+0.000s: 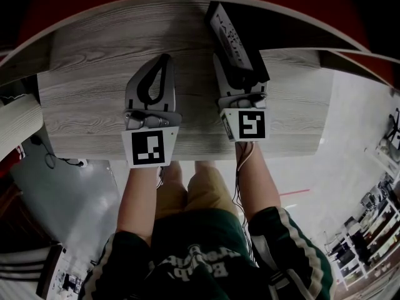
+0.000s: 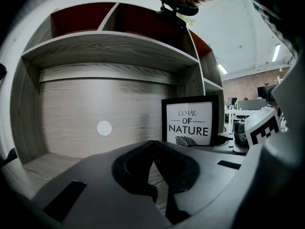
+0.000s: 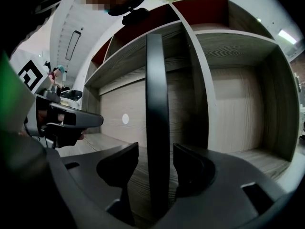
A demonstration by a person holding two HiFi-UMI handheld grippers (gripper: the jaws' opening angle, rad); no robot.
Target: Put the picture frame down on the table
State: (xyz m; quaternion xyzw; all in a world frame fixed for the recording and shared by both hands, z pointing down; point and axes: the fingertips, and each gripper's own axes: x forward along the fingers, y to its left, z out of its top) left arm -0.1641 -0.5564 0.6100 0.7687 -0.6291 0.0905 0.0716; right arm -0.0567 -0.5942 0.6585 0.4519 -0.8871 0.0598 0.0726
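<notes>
The black picture frame [image 1: 232, 39] stands upright on the grey wood surface [image 1: 87, 99]; in the left gripper view the frame [image 2: 189, 123] shows a white print reading "LOVE OF NATURE". My right gripper [image 1: 240, 67] is open around the frame's near edge. In the right gripper view the frame [image 3: 157, 128] rises edge-on between the jaws of that gripper [image 3: 155, 149], with a gap on each side. My left gripper [image 1: 165, 60] is shut and empty, resting to the left of the frame, its tips [image 2: 153, 144] meeting.
The surface is the floor of a wooden shelf compartment with a back panel [image 2: 95, 104], an upright divider [image 3: 198, 80] and a shelf above [image 2: 109, 46]. The front edge [image 1: 187, 152] lies just behind both grippers. Red-backed compartments sit higher up.
</notes>
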